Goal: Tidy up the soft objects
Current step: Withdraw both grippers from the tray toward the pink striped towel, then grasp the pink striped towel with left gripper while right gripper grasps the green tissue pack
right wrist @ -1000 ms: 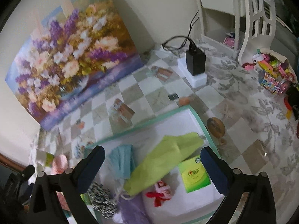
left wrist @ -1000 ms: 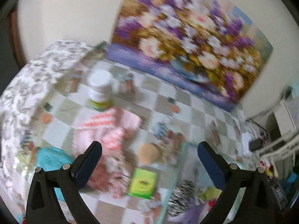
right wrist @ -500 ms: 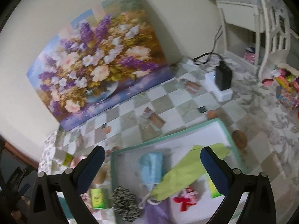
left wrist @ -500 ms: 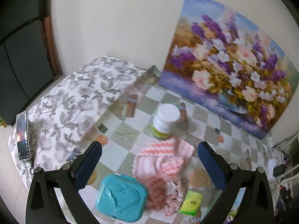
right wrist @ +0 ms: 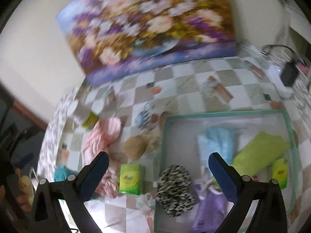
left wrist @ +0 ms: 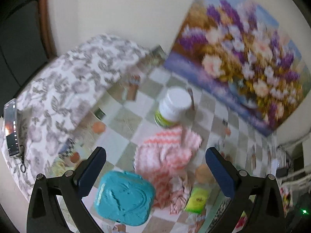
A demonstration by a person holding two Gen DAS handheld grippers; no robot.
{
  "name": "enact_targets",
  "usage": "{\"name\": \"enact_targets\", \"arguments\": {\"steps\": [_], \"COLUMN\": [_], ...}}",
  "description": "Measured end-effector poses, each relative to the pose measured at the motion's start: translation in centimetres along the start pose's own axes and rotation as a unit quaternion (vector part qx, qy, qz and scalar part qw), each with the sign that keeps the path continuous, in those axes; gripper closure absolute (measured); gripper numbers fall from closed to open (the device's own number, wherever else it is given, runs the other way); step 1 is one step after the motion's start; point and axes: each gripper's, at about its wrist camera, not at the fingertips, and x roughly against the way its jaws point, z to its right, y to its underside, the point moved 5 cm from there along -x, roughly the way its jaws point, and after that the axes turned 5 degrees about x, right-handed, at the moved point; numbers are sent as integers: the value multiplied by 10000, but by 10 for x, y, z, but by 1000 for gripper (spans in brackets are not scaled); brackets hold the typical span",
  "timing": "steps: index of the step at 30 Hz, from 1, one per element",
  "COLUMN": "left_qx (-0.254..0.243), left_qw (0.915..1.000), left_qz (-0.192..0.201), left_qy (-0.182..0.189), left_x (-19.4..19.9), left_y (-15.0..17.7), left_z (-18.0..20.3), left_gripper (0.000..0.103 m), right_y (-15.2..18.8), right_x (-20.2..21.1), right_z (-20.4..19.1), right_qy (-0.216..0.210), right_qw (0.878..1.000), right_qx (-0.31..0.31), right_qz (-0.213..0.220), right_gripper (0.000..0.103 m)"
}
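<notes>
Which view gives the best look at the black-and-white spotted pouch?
The right wrist view: the black-and-white spotted pouch sits whole between the open claw tips, lying across the tray's green rim. The left wrist view catches only a blurred sliver at the bottom edge, behind a finger.

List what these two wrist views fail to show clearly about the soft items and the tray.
- Print on the green tissue pack: right wrist view, too blurred to read.
- Folds of the pink striped cloth: left wrist view, motion blur; near edge behind the teal case.
- Purple pouch: right wrist view, partly behind the right gripper finger.
- Tray: near rim cut off by the frame's bottom edge.
</notes>
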Motion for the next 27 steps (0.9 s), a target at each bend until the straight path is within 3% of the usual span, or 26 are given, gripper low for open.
{"name": "enact_targets", "arguments": {"steps": [7, 14, 21, 27], "left_qx": [-630, -443, -405, -584], "left_qw": [9969, 9960, 9952, 9935], "left_qz": [-469, -775, -894, -973], "left_qy": [-106, 22, -21, -83], "left_x": [-24, -40, -52, -63], "left_y": [18, 18, 16, 19], "left_z": [24, 21, 21, 30], "left_gripper": [1, 1, 1, 1], "right_y": [22, 37, 45, 48], "right_x": [-40, -68, -91, -102], "right_z": [-41, -53, -57, -49], "right_qy": [-236, -376, -287, -142], "right_qw": [9961, 9904, 9855, 9836], "right_qx": [617, 849, 1007, 973], "right_qz": [-580, -1027, -1338, -1513], "right_gripper": [2, 17, 23, 38]}}
